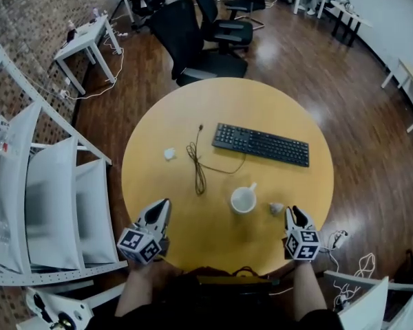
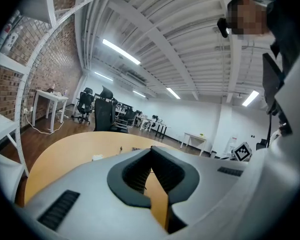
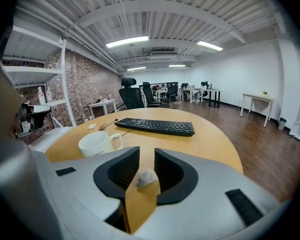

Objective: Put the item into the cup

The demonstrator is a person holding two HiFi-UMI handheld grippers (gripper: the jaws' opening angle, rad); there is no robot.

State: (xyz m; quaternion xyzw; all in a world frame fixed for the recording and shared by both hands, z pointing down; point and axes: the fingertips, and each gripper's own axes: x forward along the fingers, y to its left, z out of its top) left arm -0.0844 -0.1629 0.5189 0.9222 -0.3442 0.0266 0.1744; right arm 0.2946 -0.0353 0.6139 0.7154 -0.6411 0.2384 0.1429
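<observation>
A white cup [image 1: 244, 200] with its handle to the right stands on the round wooden table [image 1: 193, 108], near the front. Just right of it lies a small crumpled pale item [image 1: 277, 207]. My right gripper [image 1: 294, 212] is open right behind that item. In the right gripper view the item [image 3: 146, 177] lies on the table between the two jaws with a gap on each side, and the cup [image 3: 95, 143] is ahead to the left. My left gripper [image 1: 164, 207] hovers at the table's front left, shut and empty, its jaws meeting at the tips [image 2: 151, 152].
A black keyboard [image 1: 261, 144] lies beyond the cup, with a dark cable [image 1: 197, 163] coiled to its left. A second small white scrap [image 1: 169, 154] sits further left. White shelving [image 1: 41, 205] stands left of the table and office chairs [image 1: 199, 40] behind it.
</observation>
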